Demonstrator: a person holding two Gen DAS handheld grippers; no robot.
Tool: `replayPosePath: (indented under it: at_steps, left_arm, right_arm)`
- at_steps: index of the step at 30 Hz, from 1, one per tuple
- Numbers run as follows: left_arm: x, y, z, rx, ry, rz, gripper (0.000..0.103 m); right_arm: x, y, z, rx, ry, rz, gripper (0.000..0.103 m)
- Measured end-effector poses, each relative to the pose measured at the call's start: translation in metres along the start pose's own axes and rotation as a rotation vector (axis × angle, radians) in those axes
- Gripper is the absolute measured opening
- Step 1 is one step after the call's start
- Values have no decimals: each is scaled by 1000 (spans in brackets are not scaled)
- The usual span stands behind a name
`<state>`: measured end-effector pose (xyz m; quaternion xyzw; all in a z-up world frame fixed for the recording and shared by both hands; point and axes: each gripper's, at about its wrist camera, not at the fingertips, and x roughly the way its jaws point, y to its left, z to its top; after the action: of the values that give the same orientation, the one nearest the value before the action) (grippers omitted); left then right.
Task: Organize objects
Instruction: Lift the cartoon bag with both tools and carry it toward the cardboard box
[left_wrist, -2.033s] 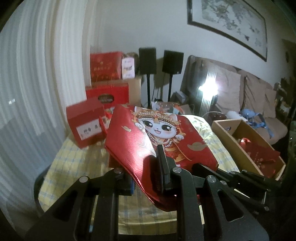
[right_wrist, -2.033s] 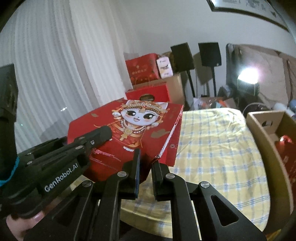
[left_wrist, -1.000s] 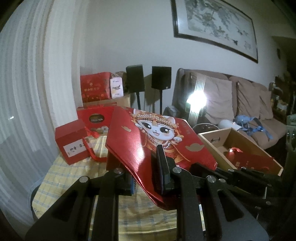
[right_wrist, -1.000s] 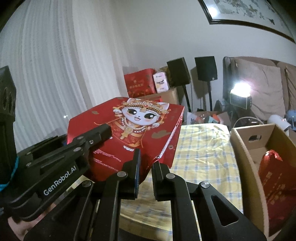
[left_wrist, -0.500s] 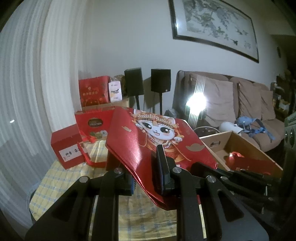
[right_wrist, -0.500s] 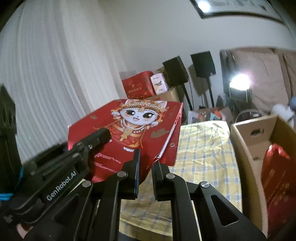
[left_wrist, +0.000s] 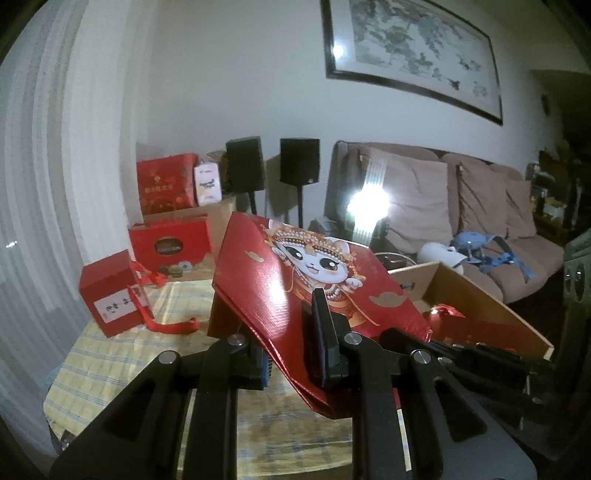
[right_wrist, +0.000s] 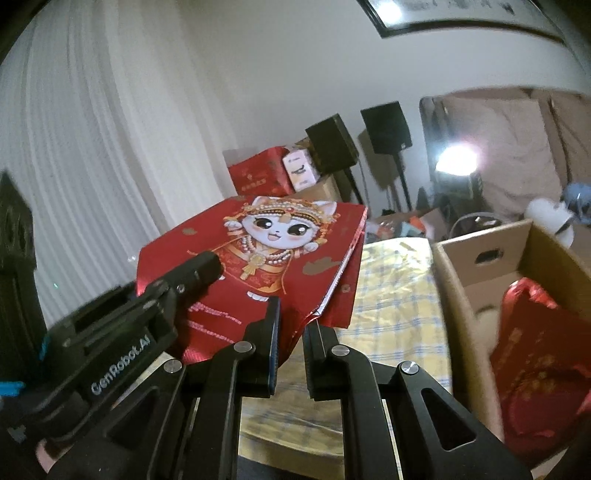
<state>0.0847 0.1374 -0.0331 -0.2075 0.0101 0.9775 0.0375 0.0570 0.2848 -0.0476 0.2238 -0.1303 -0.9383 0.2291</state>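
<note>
A flat red gift bag with a cartoon cat (left_wrist: 295, 284) (right_wrist: 258, 258) is held in the air above the table by both grippers. My left gripper (left_wrist: 291, 332) is shut on its near edge. My right gripper (right_wrist: 291, 325) is shut on the bag's lower corner beside it, and the left gripper's body (right_wrist: 147, 306) crosses that view at left. An open cardboard box (left_wrist: 480, 302) (right_wrist: 480, 258) stands to the right, with a red packet (right_wrist: 532, 354) lying in it.
A table with a yellow checked cloth (left_wrist: 122, 354) (right_wrist: 399, 295) lies below. A small red box (left_wrist: 110, 295) with a red ribbon sits at its left. More red boxes (left_wrist: 166, 181), two black speakers (left_wrist: 299, 158), a bright lamp (left_wrist: 369, 205) and a sofa (left_wrist: 480, 206) stand behind.
Both grippers have carried the bag sideways toward the cardboard box, which now fills more of the right wrist view. The small red box has slid left in the left wrist view. Both grips are unchanged.
</note>
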Motion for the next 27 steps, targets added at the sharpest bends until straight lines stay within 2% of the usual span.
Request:
replayPosePath:
  at_steps: [13,27]
  left_arm:
    - [8,-13,-5,-20,11,-10,17]
    - [16,-37,0,-4,17,-72,17]
  right_arm:
    - [-1,-14,0,-25,8,-35,10]
    - [-8,-35,9,5,-17,-81,12]
